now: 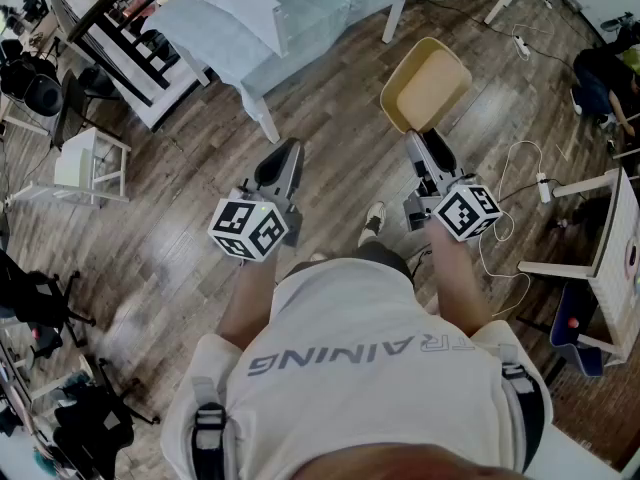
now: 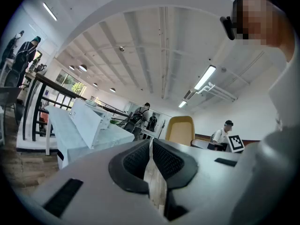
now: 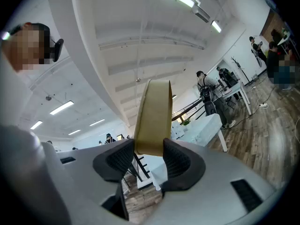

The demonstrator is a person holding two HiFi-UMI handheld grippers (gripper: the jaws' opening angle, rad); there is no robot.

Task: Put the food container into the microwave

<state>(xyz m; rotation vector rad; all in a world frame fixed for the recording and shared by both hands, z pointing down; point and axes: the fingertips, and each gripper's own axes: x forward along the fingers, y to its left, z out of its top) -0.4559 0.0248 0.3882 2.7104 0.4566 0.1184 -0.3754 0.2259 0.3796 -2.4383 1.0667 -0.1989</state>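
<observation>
The food container (image 1: 427,86) is a tan, shallow tub, tilted on its side and held out over the wood floor. My right gripper (image 1: 422,136) is shut on its near rim. In the right gripper view the container (image 3: 153,116) stands up between the two black pads. My left gripper (image 1: 283,160) is shut with nothing in it; in the left gripper view its pads (image 2: 138,159) leave only a thin slit. Ahead stands a table with a pale blue cloth (image 1: 320,18), and on it a white box (image 1: 240,3) that may be the microwave, also seen as a white box (image 2: 90,121).
A white stool (image 1: 85,163) and a black rack (image 1: 135,43) are at the left. Cables and a power strip (image 1: 541,182) lie on the floor at the right, beside a white table (image 1: 612,248). Several people stand in the background. My shoe (image 1: 372,222) is below the grippers.
</observation>
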